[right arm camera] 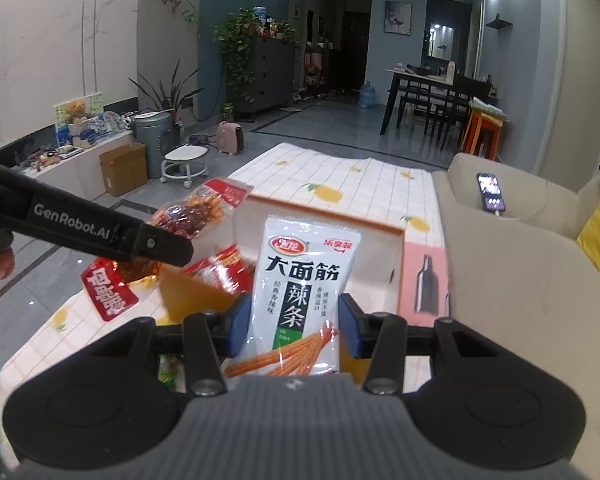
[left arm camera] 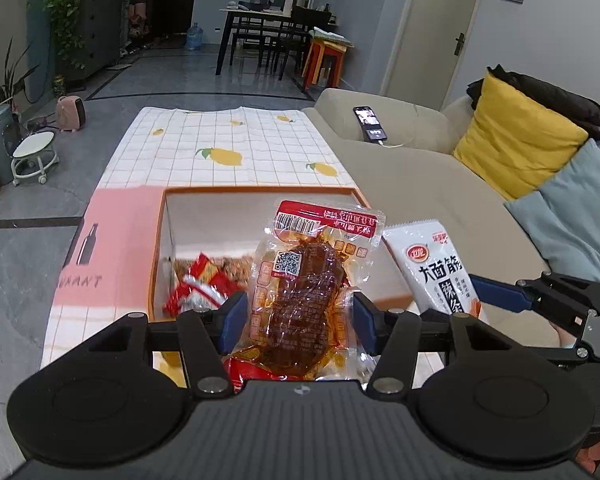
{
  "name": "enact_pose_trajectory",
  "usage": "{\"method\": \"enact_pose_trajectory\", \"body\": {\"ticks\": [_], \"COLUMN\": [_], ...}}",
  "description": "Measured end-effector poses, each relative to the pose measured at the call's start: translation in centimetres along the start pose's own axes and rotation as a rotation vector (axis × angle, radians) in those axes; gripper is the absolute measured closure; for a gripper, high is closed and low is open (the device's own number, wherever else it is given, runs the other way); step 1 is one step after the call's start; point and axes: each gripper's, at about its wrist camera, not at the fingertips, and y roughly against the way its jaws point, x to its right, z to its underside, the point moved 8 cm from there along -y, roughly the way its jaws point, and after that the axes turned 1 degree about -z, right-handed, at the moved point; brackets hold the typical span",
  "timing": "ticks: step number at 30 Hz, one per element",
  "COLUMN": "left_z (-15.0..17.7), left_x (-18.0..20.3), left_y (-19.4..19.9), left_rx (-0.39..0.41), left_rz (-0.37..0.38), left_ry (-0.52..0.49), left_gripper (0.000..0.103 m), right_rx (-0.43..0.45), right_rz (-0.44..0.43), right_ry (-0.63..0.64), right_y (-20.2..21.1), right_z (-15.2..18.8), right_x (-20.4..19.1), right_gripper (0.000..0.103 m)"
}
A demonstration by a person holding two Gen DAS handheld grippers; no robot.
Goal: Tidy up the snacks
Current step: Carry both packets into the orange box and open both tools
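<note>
With a clear meat packet (left arm camera: 300,292) pinched by the left gripper (left arm camera: 298,322) and a white spicy-strip packet (right arm camera: 302,292) by the right gripper (right arm camera: 290,326), both held over the orange box (left arm camera: 160,248), slippery film could be dropped outside it.

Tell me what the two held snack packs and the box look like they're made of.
Meat snack pack in the left hand-held gripper: clear glossy plastic film, crinkled, contents visible.
White spicy-strip pack in the right hand-held gripper: opaque printed plastic, smooth sheen.
Box: probably matte cardboard, with thin stiff walls, orange outside and white inside.
</note>
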Motion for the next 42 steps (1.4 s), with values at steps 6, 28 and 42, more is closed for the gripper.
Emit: {"method": "enact_pose_trajectory", "body": {"ticks": [6,28,42], "left_z": [-3.0,-2.2,-0.2], "left_x": [-0.3,-3.8,-4.3], "left_y": [-2.6,-18.4,-21.8], "left_rx": [0.001,-0.299,-0.373], "left_rz": [-0.003,-0.069,-0.086], "left_ry": [0.012,0.108,0.094], "left_gripper": [0.04,0.04,0.039], "right_rx": [-0.012,-0.355,-0.439], "right_rz": [0.006,-0.021,-0.019], "right_ry": [-0.01,0.082,0.234], "right_y": [-3.5,-21.3,-24.5], "right_z": [-2.7,-1.0,1.5], "right_x": [2.1,5.3,4.0], "right_gripper": [0.058,0.059,0.058]}}
